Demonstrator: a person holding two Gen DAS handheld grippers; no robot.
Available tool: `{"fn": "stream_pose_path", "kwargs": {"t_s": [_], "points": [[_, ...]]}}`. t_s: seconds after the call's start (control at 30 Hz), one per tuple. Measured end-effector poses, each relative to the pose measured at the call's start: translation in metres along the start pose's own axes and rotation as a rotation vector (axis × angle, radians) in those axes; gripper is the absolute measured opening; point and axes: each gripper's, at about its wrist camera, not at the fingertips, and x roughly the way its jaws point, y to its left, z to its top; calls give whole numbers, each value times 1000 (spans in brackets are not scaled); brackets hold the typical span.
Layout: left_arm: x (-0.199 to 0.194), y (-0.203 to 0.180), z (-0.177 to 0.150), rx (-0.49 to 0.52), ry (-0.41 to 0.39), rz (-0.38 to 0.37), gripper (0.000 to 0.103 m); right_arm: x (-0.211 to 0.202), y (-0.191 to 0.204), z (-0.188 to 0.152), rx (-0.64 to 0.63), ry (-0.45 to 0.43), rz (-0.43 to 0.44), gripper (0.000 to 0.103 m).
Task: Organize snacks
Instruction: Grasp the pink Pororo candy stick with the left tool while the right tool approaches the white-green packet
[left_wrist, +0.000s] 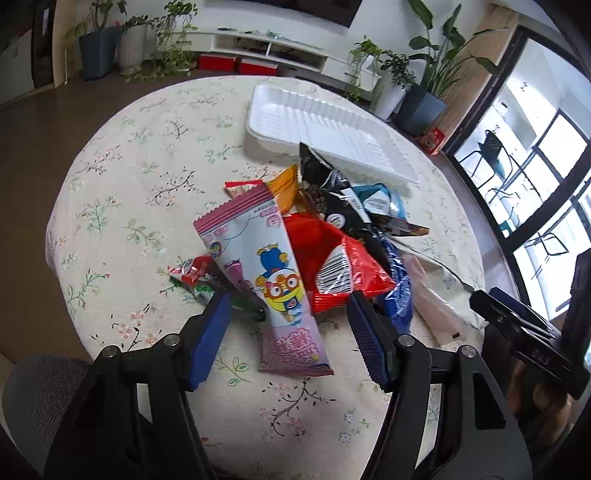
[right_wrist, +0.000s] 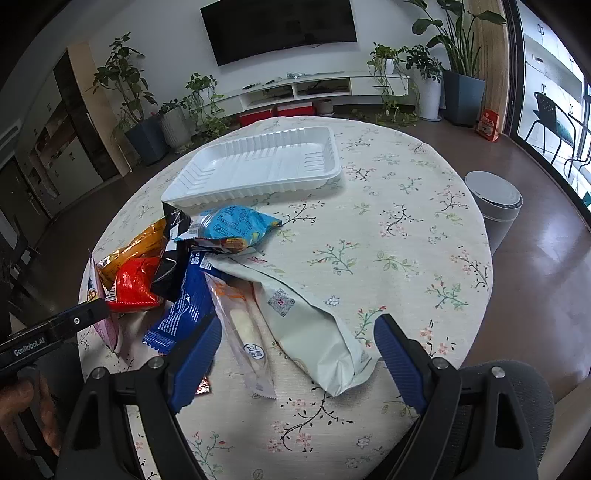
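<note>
Left gripper (left_wrist: 288, 325): jaws are being held wide apart, nothing between them; the lower half of the pink cartoon packet (left_wrist: 266, 280) is being framed by the blue pads (left_wrist: 212, 336).
Right gripper (right_wrist: 295, 345): jaws are likewise being held wide, nothing gripped; the pale green pouch (right_wrist: 306, 314) and the clear stick packet (right_wrist: 243, 332) are being framed between the pads.
Pink cartoon packet: lying flat on the tablecloth (left_wrist: 147, 166), top of the pile; judged light, thin and floppy; best taken across its narrow width, near the crimped lower end.
Pale green pouch: long, puffed, judged soft and crushable; its folded near end is being presented closest to the right jaws, a likely hold.
Clear stick packet: slim, glossy film, judged slippery; a mid-length pinch is being suggested.
Red packet (left_wrist: 340, 273): crinkled foil, just beside the pink one, partly under it; judged light, air-filled.
Blue packet (right_wrist: 184, 306): being overlapped by the clear stick packet.
Black packet (left_wrist: 332, 192): leaning against the tray rim, over the orange packet (left_wrist: 286, 184).
Light blue packet (right_wrist: 236, 225): resting near the tray, atop other wrappers.
White tray (right_wrist: 258, 162): ribbed plastic, nothing in it, beyond the pile; judged the destination, thin and easily shifted.
Progress: sorting is being judged as not yet begun.
</note>
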Motion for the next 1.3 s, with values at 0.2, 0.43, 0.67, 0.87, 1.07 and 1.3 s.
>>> {"fn": "stream_pose_path", "kwargs": {"t_s": [0.2,0.43,0.67,0.87,1.07,1.3], "points": [[2,9,4,-54,5,-78,51,0,6,1,-25,7,15,82],[-1,22,7,-122,3,-168,48,1,9,3,-39,21,48,78],[1,36,15,-183,9,-153,48,4,13,3,-47,34,66,76],[18,36,15,-146,72,-97,41,6,16,2,-52,43,71,76],[30,39,13,-149,102,-63,41,7,16,2,-57,44,68,73],[36,35,20,-167,114,-3,44,9,16,2,-49,49,72,73]]}}
